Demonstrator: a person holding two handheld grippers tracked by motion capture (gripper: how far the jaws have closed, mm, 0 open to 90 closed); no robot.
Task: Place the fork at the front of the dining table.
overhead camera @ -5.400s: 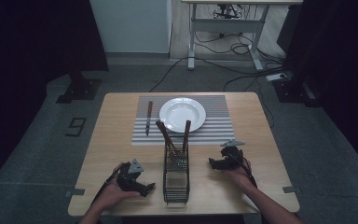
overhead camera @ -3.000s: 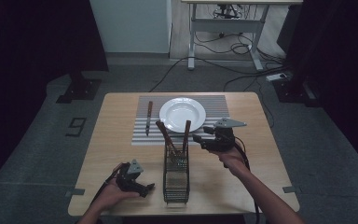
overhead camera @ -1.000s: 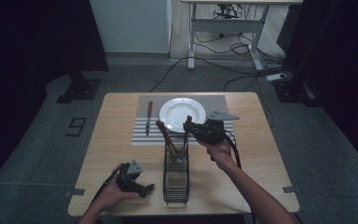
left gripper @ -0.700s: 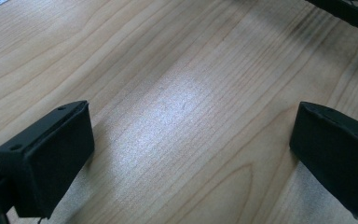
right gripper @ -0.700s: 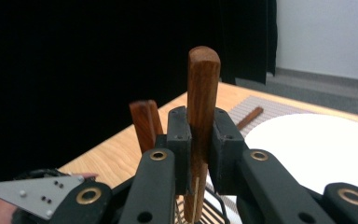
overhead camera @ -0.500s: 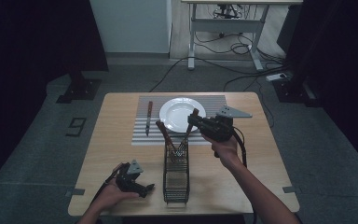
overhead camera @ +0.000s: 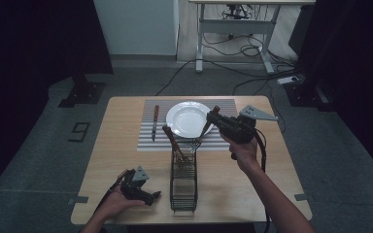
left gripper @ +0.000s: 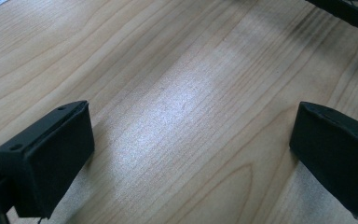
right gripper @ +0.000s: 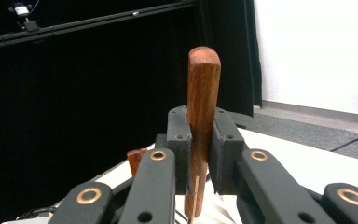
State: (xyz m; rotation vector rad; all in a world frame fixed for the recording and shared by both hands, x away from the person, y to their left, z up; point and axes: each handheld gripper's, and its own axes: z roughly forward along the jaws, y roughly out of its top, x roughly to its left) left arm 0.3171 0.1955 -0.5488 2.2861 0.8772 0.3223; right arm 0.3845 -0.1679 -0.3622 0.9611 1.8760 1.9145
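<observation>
Jaws of my left gripper (overhead camera: pixel 151 195) rest spread on the bare counter (overhead camera: pixel 116 145). Beyond it stands the wire caddy (overhead camera: pixel 183 182) holding one utensil (overhead camera: pixel 174 141). My right gripper (overhead camera: pixel 212 116) pinches the wooden handle of a fork (overhead camera: pixel 201 134), lifted clear above the caddy's far end. Next, I judge, it goes down beside the plate (overhead camera: pixel 187 118), opposite the knife (overhead camera: pixel 155 122).

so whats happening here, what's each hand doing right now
A person at a wooden table works a claw in each hand. The right claw is shut on the wooden handle of a fork, holding it tilted above the wire basket beside the white plate. Another wooden-handled utensil stands in the basket, and a knife lies on the striped mat. The left claw rests open on the table.
</observation>
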